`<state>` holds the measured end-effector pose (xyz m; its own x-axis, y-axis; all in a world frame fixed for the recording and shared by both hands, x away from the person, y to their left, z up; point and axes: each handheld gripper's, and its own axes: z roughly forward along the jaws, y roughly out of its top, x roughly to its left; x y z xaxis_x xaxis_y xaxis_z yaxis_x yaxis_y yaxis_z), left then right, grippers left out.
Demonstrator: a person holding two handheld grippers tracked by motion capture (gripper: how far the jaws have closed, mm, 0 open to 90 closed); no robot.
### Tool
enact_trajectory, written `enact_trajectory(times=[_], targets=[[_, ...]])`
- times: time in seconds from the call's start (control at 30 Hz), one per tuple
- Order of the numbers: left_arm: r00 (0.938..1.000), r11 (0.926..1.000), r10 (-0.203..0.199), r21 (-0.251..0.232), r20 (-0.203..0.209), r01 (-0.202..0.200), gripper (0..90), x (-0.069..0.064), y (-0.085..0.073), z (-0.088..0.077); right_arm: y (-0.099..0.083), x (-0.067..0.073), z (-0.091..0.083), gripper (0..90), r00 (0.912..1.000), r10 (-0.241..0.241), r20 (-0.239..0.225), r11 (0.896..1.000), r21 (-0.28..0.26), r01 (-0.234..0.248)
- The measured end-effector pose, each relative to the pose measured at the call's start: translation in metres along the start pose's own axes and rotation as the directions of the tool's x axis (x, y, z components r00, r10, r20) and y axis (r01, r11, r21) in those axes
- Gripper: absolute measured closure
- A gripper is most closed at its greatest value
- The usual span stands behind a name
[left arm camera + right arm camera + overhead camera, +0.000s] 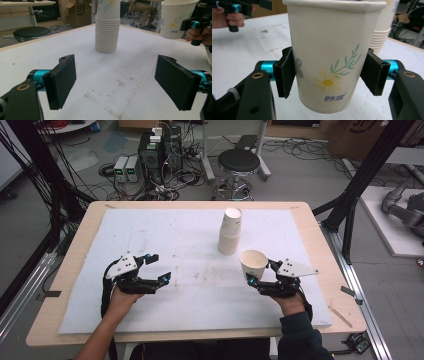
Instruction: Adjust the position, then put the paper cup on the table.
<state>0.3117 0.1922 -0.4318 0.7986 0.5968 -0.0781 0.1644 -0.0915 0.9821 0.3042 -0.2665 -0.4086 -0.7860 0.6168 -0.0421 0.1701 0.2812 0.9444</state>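
A stack of white paper cups (230, 232) (107, 27) stands upright on the white mat (190, 270), right of its middle. My right gripper (261, 273) (329, 75) is shut on a single paper cup (253, 264) (328, 55) printed with a daisy and green leaves; it squeezes the cup's sides and holds it upright above the mat, in front of the stack. That same cup (175, 18) hangs at the upper right of the left gripper view. My left gripper (156, 268) (117, 80) stands open over the mat's left part, with nothing between its pads.
The mat covers most of the wooden table (75, 270) and has faint brown stains near its middle. Beyond the far edge stand a black stool (239, 162), power boxes (160, 150) and tangled cables. A black frame post (365, 175) rises at the right.
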Motion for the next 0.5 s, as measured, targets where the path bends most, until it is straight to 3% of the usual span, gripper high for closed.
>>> enact_trajectory(times=[0.2, 0.43, 0.5], targets=[[1.0000, 1.0000, -0.005, 0.004, 0.007, 0.005, 17.6, 0.000, -0.001, 0.001, 0.000, -0.003, -0.005, 34.9, 0.9999, 0.010, 0.010, 1.000, -0.016, -0.010], [0.9999, 0.9999, -0.010, 0.011, 0.008, 0.010, 17.7, 0.000, -0.002, 0.000, -0.001, -0.018, -0.006, 35.0, 0.9957, 0.042, 0.082, 0.999, -0.021, -0.041], [0.9999, 0.9998, -0.013, 0.015, 0.009, 0.012, 17.8, 0.000, -0.002, 0.000, -0.005, -0.027, -0.004, 35.0, 0.9895, 0.052, 0.135, 0.999, -0.003, -0.052]])
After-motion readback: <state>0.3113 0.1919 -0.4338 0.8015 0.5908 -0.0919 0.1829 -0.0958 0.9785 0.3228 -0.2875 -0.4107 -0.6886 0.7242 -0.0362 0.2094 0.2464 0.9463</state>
